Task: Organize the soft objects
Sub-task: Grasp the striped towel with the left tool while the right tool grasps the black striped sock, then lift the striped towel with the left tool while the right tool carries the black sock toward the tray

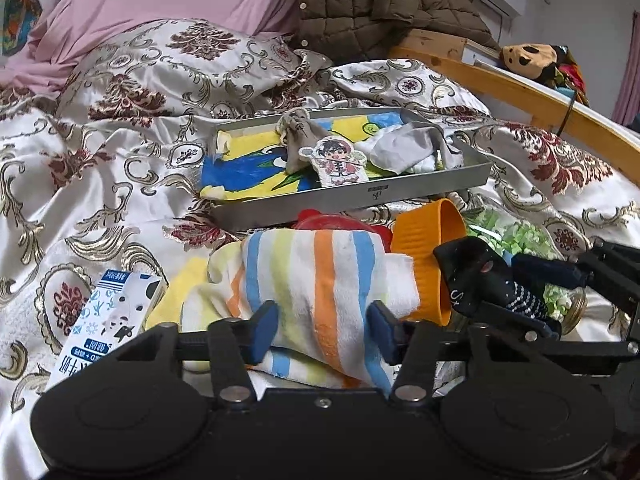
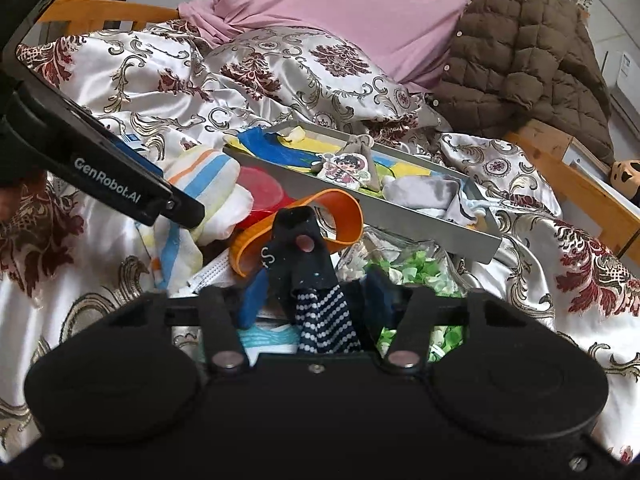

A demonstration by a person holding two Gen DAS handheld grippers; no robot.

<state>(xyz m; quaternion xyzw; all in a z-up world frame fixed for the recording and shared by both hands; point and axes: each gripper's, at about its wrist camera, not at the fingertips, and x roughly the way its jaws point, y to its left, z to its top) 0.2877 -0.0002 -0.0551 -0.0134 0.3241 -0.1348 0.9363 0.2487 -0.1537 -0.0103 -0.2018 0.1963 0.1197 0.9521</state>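
Observation:
A grey metal tray [image 1: 360, 196] lies on the bed and holds a blue-yellow cloth [image 1: 240, 168], a cartoon figure pouch [image 1: 340, 162] and grey socks [image 1: 404, 148]; the tray also shows in the right wrist view [image 2: 440, 232]. My left gripper [image 1: 324, 330] has its jaws apart around a striped towel [image 1: 320, 280], its pads at the towel's sides. My right gripper [image 2: 316, 296] has its jaws apart around a dark navy sock [image 2: 308, 264], which stands up between them. The sock and the right gripper show in the left wrist view [image 1: 488, 280].
An orange silicone band [image 2: 340, 216], a red lid [image 2: 260, 196], a glass jar of green bits [image 1: 516, 240], a milk carton [image 1: 108, 316] and a face mask [image 2: 212, 272] lie around the towel. A brown jacket [image 2: 520, 60] and wooden bed frame [image 1: 520, 88] stand behind.

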